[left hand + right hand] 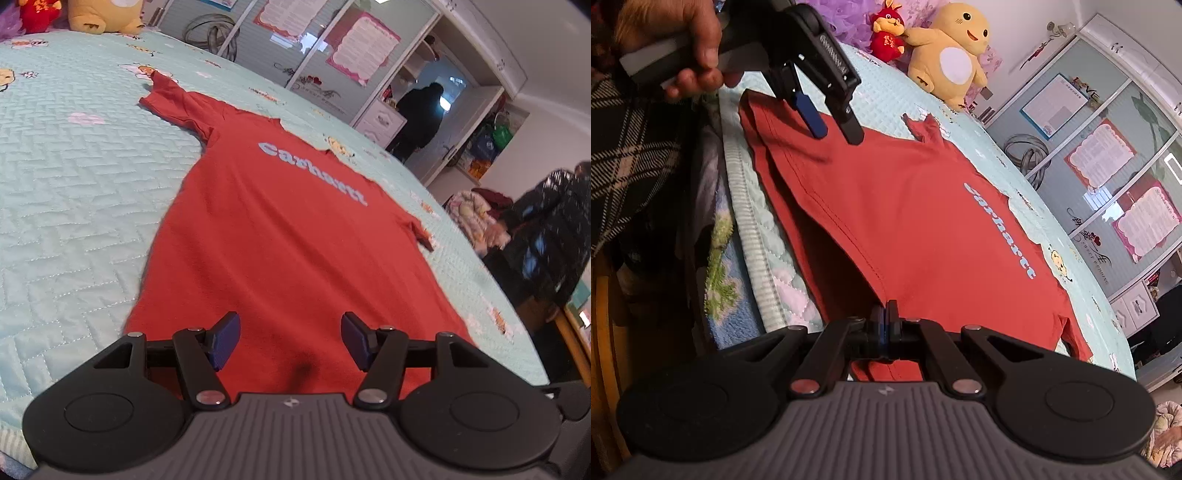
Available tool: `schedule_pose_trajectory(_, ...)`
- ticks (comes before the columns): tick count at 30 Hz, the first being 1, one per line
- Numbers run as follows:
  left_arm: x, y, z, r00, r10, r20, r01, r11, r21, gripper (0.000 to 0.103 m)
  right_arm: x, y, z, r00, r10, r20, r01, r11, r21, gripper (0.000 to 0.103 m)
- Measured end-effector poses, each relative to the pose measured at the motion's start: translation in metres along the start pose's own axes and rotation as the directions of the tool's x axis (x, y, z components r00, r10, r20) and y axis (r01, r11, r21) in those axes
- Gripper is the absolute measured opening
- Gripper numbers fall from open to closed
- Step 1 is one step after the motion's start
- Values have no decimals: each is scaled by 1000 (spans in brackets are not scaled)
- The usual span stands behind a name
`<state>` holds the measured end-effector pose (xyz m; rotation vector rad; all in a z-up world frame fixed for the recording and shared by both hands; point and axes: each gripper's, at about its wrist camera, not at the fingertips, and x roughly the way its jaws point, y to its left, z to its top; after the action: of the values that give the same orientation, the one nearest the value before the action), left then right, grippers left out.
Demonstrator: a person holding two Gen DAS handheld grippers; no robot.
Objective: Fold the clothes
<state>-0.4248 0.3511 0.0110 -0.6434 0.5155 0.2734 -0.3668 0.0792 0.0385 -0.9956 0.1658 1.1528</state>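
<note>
The red cotton T-shirt (273, 229) lies flat on the pale-blue quilted bed (74, 177), its hem pinched by the clenched right tool (886, 314), the left tool (290, 338) spread wide above it.

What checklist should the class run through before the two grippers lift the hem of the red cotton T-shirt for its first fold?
1. Right gripper shut on the hem of the red cotton T-shirt: ok.
2. Left gripper gripping the hem: not ok; its jaws are open above the cloth.
3. Shirt spread flat, lettering up, on the pale blue quilted bedspread: ok.
4. Both sleeves laid out: ok.
5. Yellow plush toy and red plush toy off the shirt: ok.
6. Hem's underside free of snags: cannot tell.
</note>
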Motion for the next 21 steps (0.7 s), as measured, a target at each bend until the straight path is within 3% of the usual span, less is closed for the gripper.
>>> schedule_pose_trajectory(8,2,0,-3,1000,6,-21,-6,1000,5,63,6,3,-6,999,33,-40,-33,999,-2,0)
schedule_pose_trajectory(12,2,-1,-2,1000,-24,0,24,1000,0,63,11,5,-11,998,42,-47,-42,999,7,0)
schedule_pose_trajectory(17,14,-6,-7,999,16,-46,-14,998,61,59,8,-6,-12,993,108,-44,-105,993,60,1)
schedule_pose_trajectory(19,14,-12,-9,998,30,-63,-22,993,116,58,5,-20,-13,985,167,-37,-161,978,136,5)
schedule_pose_trajectory(21,15,-14,-11,997,39,-66,-29,990,138,58,0,-42,-15,972,233,-2,-223,933,283,15)
